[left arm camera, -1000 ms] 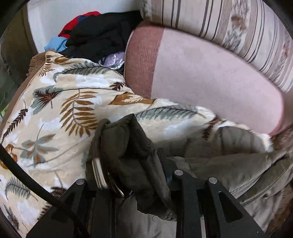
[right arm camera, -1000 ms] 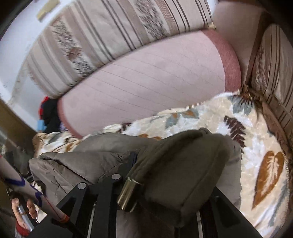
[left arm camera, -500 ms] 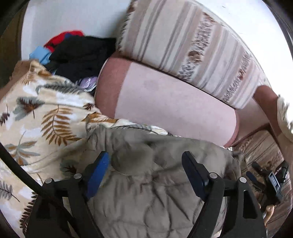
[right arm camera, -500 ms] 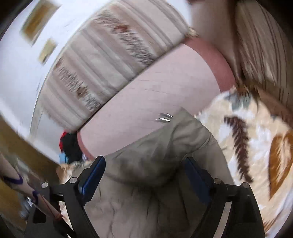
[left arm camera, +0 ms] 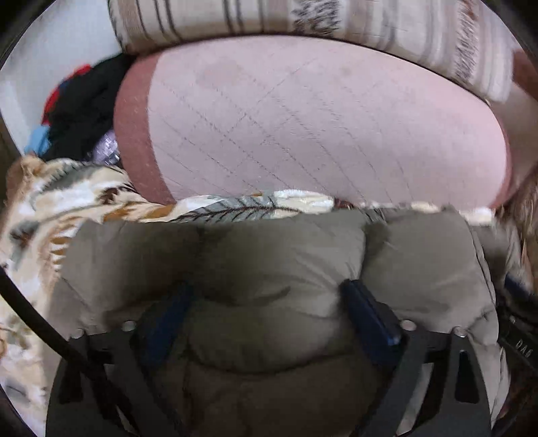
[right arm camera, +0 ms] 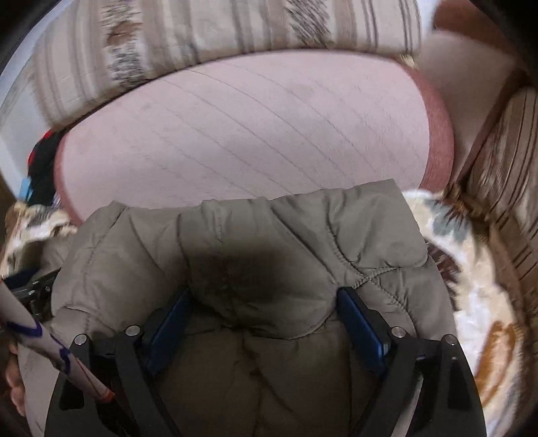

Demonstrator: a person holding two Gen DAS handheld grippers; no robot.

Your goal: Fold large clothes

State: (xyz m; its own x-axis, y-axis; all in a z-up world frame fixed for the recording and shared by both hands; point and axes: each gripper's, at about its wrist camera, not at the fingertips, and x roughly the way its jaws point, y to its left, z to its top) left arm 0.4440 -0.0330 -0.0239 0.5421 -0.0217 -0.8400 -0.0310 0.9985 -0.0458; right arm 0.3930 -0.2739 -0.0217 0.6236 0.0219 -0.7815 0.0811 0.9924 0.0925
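An olive quilted jacket (left arm camera: 269, 255) lies folded on the leaf-print blanket (left arm camera: 67, 201), its far edge close to the pink cushion. My left gripper (left arm camera: 265, 292) points down onto the jacket, its jaws opening wide; puffed padding bulges between the blue pads (left arm camera: 366, 312), and nothing is gripped. In the right wrist view the same jacket (right arm camera: 255, 242) fills the middle. My right gripper (right arm camera: 264, 294) stands open over it, fingers sunk into the quilting on either side of a bulge.
A pink quilted cushion (left arm camera: 319, 127) and a striped cushion (left arm camera: 302, 16) back the sofa. A pile of dark, red and blue clothes (left arm camera: 80, 111) sits at the far left. A patterned sleeve (right arm camera: 33, 336) and hand show at the right view's lower left.
Both grippers let go of the jacket folds they held and opened wide. The jacket dropped flat onto the blanket, and both grippers came down close over it.
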